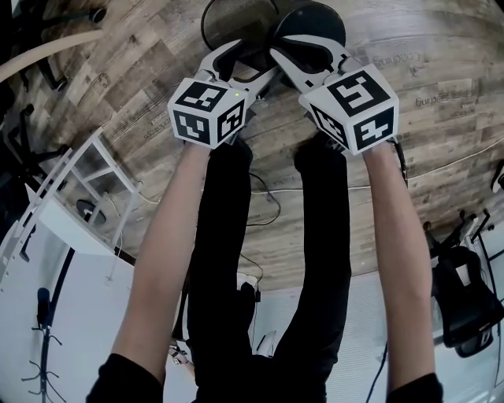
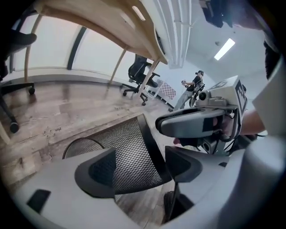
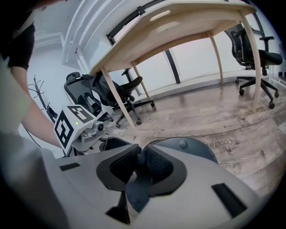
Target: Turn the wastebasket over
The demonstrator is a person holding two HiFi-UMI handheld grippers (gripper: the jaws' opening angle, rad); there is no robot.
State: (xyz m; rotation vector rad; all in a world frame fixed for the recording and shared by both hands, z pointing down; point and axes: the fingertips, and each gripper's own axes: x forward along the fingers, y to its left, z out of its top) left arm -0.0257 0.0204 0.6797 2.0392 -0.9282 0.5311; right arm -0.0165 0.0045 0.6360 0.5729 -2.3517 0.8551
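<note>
The black mesh wastebasket (image 1: 236, 22) hangs tipped on its side over the wooden floor, with its solid round bottom (image 1: 311, 27) to the right. My right gripper (image 1: 295, 59) is shut on the edge of that bottom (image 3: 192, 150); the pads (image 3: 120, 167) pinch a thin dark lip. My left gripper (image 1: 244, 63) sits at the mesh side with its jaws spread. The mesh wall and dark rim band (image 2: 134, 156) lie between the two pads (image 2: 100, 172), and I see no squeeze on them. The right gripper's marker cube (image 2: 225, 96) shows close beside it.
A wooden desk (image 3: 178, 27) with slanted legs stands beyond the basket. Office chairs (image 3: 254, 53) are on the floor near it. A white rack (image 1: 71, 197) and loose cables (image 1: 264, 201) lie near the person's legs. A person (image 2: 192, 87) stands far off.
</note>
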